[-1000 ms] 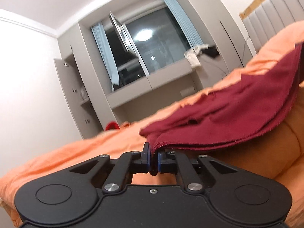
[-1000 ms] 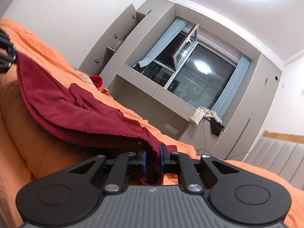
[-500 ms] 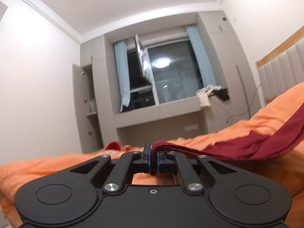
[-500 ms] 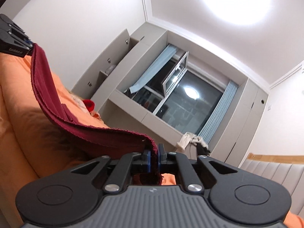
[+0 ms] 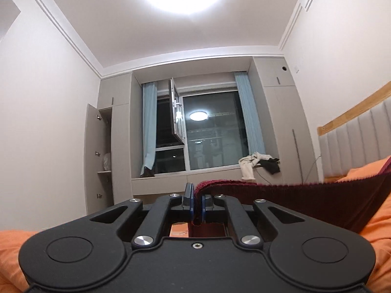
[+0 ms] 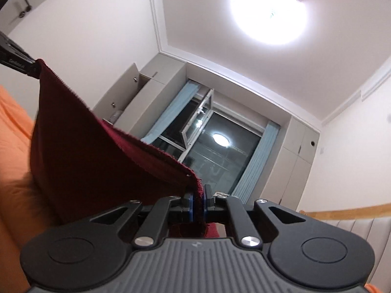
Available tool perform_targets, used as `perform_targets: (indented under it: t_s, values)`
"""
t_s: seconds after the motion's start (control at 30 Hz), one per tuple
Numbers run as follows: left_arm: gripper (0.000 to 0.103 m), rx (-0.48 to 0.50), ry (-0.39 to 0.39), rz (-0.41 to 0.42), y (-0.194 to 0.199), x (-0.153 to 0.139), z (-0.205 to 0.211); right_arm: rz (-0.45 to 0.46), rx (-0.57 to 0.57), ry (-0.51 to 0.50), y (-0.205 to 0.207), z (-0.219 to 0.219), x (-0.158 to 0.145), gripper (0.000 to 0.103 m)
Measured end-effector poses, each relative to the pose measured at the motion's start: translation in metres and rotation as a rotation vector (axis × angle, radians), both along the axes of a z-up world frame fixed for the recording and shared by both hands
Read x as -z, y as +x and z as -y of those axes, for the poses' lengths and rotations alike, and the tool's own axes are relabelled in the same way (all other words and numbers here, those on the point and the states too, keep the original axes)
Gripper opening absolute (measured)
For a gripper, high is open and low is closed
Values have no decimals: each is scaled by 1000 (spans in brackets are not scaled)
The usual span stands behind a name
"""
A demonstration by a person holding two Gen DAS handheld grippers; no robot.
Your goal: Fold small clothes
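A dark red knitted garment hangs stretched between my two grippers, lifted above the orange bedding. My left gripper is shut on one corner of its edge, and the cloth runs off to the right. In the right wrist view my right gripper is shut on the other corner, and the dark red garment spreads up and left to the left gripper, which pinches the far corner. The lower part of the cloth is hidden behind the gripper bodies.
Orange bedding lies below and to the sides. A padded headboard with a wooden rail stands at the right. Ahead are a window bench with loose clothes, an open window and an open cupboard.
Both grippers have risen and tilted upward, lifting the red garment off the bed. The cloth, draped on the bedding a second ago, now hangs taut between them.
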State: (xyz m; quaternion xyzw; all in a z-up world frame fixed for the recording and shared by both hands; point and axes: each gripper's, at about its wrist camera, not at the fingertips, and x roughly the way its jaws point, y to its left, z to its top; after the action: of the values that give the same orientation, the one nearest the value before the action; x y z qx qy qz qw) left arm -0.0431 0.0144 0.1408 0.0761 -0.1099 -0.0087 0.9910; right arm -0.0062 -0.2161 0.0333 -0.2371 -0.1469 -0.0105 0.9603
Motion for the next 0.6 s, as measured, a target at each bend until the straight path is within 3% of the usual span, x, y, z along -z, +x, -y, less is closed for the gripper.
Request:
perform_targets:
  t_s: [0.27,0.43,0.6]
  values:
    - [6,-55,-14,-78,100,-10,7,-19,28,-48,102,-6,0,8]
    - [6,-80,-92,-190,179,-6,-4,-119,24,-70,184,-11,10,8]
    - [6,-125,-116,-321,268,14,-10,-229,42,-115,265,-22,32,8]
